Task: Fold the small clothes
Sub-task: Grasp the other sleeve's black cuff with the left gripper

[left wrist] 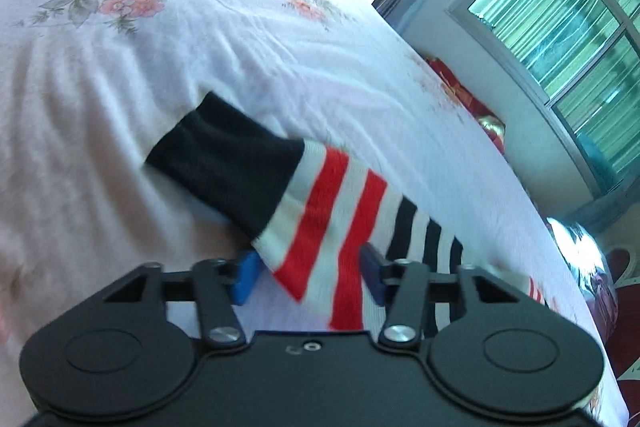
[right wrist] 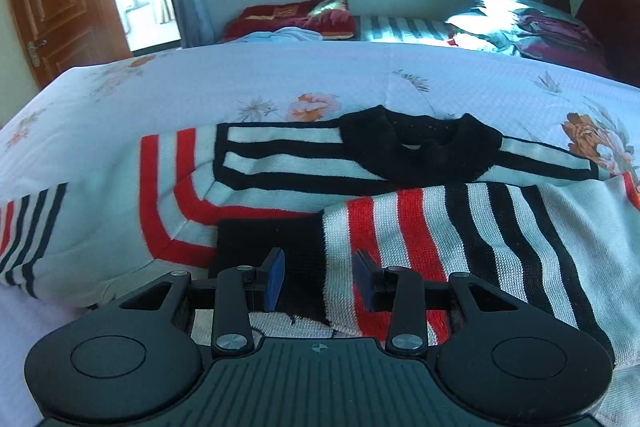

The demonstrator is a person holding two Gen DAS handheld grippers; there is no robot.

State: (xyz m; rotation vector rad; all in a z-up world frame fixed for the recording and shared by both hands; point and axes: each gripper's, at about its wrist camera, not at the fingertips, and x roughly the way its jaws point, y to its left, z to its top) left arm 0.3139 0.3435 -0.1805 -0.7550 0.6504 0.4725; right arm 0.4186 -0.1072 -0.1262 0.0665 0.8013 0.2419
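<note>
**Striped sweater on the bed, both grippers open**

Knitted in white, red and black, one sweater lies on the flowered bed. Two sleeves show. The left gripper has its fingers apart around one sleeve, not closed on it. The right gripper is open above the other sleeve's black cuff. Only the right wrist view shows the black collar. The hem is cut off.

Left matte-black plastic gripper: blue pads, silver pivot screws, round discs. Right black gripper: same, plus ribbed top w/ crosshair mark.
</note>
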